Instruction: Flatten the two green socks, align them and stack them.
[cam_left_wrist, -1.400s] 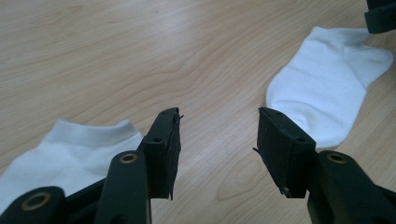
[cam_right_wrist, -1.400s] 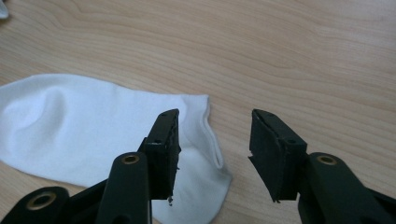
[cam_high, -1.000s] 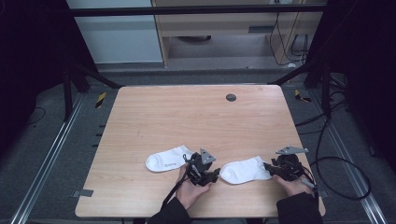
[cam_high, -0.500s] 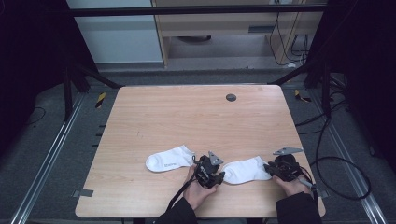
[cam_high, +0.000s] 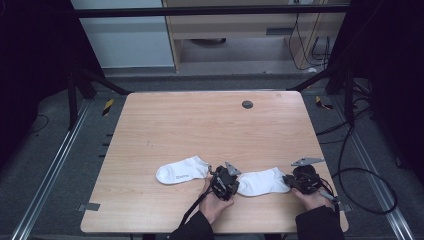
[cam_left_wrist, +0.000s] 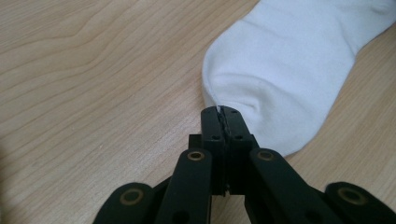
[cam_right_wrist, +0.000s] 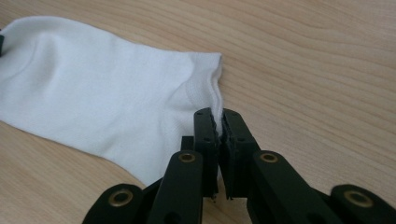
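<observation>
At the near edge of the worktop (cam_high: 200, 125), you have one white sock (cam_high: 260, 181) pinched at both ends: your left claw (cam_high: 235, 186) is clamped on its rounded toe end, your right claw (cam_high: 289, 181) on the ribbed cuff edge. Both sets of jaws have just been closing, and in each gripper view a thin fold of fabric sits between the pads. The sock lies flat between your two hands; a second white sock (cam_high: 182, 169) rests just to its left, close behind your left hand.

Both bites look shallow. In the right gripper view the claw (cam_right_wrist: 218, 122) holds little more than the cuff hem, so a quick lift or a hard pull apart could slide the fabric free. In the left gripper view the claw (cam_left_wrist: 223, 113) may have caught a single layer of the toe, and the sock could then sag or twist as it comes up. Moving your left hand sideways could also nudge the second sock out of place.

The worktop is pale wood-grain laminate, smooth and bare apart from the socks and a small dark round cap (cam_high: 247, 104) near the far edge. Around it stand a dark frame, grey floor with trailing cables, and a light wooden cabinet behind.
</observation>
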